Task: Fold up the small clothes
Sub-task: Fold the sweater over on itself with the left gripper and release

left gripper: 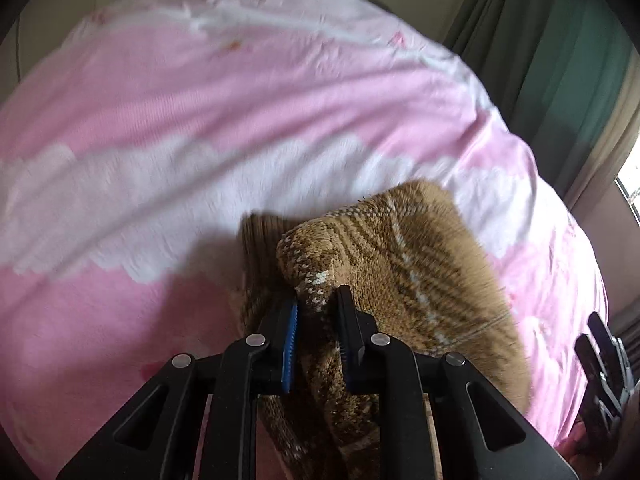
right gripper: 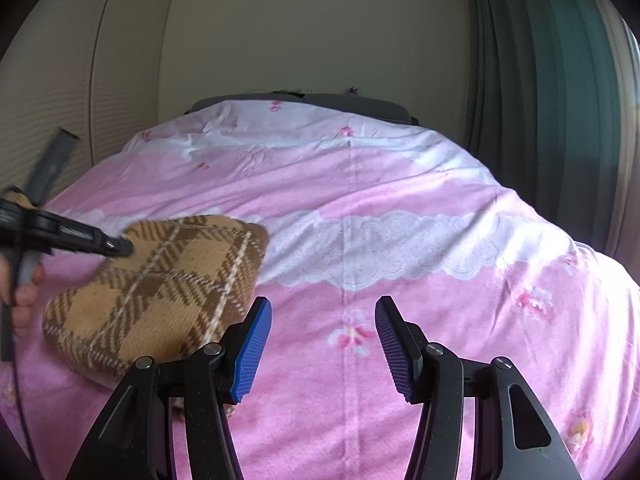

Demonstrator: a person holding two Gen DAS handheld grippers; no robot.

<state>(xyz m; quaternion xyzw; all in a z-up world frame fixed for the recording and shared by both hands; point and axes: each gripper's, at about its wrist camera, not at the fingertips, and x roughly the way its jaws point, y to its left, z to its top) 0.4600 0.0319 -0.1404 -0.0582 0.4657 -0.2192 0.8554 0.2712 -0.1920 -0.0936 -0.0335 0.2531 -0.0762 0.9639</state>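
A small brown and tan plaid knitted garment (left gripper: 404,264) lies bunched on the pink bed cover; in the right wrist view it (right gripper: 160,292) sits at the left. My left gripper (left gripper: 318,312) is shut on a fold of the garment and holds that edge raised. It shows from the side in the right wrist view (right gripper: 120,246), with its tip at the garment's far left edge. My right gripper (right gripper: 322,344) is open and empty above the cover, just right of the garment. It shows at the right edge of the left wrist view (left gripper: 596,344).
The pink and white floral bed cover (right gripper: 400,208) fills both views. Green curtains (right gripper: 552,80) hang at the right. A white wardrobe (right gripper: 80,80) stands at the left, a plain wall behind the bed.
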